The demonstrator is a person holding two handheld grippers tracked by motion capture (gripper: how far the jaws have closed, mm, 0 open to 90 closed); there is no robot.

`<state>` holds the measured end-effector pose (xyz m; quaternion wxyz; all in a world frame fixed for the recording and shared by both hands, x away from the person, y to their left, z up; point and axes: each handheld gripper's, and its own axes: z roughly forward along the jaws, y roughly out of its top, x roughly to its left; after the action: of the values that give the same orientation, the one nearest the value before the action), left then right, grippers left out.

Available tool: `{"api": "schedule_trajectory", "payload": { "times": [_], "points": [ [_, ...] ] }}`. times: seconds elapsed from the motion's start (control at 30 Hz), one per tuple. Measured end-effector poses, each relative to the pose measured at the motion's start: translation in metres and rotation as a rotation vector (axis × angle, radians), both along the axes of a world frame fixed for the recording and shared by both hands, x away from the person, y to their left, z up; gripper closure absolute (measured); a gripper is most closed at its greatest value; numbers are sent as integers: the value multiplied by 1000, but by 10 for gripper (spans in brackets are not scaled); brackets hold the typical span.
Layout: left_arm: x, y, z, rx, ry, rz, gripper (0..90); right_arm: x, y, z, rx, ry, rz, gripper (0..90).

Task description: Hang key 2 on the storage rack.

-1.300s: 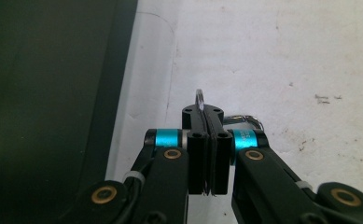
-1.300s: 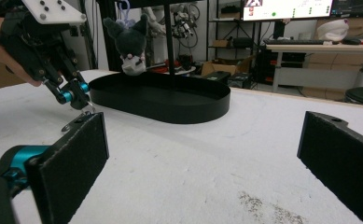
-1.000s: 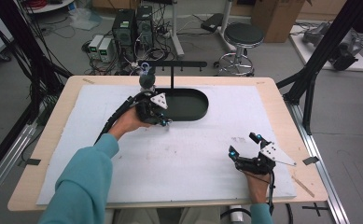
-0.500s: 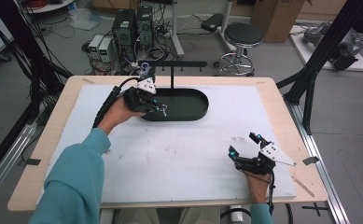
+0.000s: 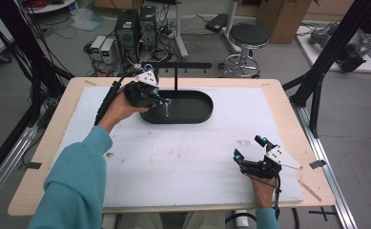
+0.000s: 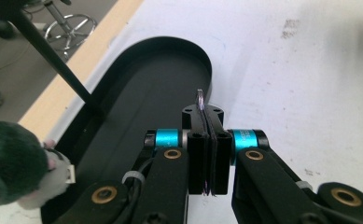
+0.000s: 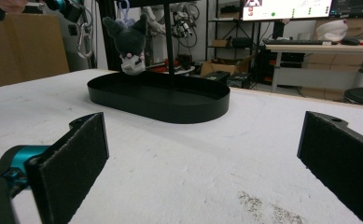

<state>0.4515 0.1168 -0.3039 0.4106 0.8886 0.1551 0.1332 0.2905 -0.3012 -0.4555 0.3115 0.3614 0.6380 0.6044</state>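
Note:
My left gripper (image 5: 161,101) hovers over the left end of a black oval tray (image 5: 204,114), shut on a thin silver carabiner (image 5: 166,108). In the left gripper view the jaws meet around the carabiner's edge (image 6: 200,99) above the tray (image 6: 137,60), and a dark plush toy (image 6: 6,163) sits at the lower left. The right gripper view shows the plush (image 7: 129,43) hanging from a black stand (image 7: 170,46) over the tray (image 7: 170,109), with the carabiner (image 7: 83,39) dangling below the left gripper (image 7: 65,5). My right gripper (image 5: 249,147) rests open near the table's front right.
The stand's crossbar (image 5: 192,65) runs above the tray's far edge. A white mat (image 5: 183,157) covers the wooden table (image 5: 288,102). Computers, cables and a stool (image 5: 247,36) stand on the floor beyond the table. Black frame posts (image 5: 316,86) rise at the right.
My left gripper has moved a little farther back and left over the tray's left end, with the carabiner still in it. The right gripper has stayed put.

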Motion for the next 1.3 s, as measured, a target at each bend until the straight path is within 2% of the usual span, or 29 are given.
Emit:
{"api": "schedule_trajectory", "payload": {
  "times": [0.43, 1.0, 1.3],
  "points": [
    [17, 2, 28, -38, -25, 34, 883, 0, 0, 0, 6, -1, 3, 12],
    [33, -2, 52, -30, -53, 60, 883, 0, -1, 0, 3, -6, 3, 12],
    [43, -2, 57, -23, -42, 114, 883, 0, 0, 0, 6, -3, 2, 12]
  ]
}}
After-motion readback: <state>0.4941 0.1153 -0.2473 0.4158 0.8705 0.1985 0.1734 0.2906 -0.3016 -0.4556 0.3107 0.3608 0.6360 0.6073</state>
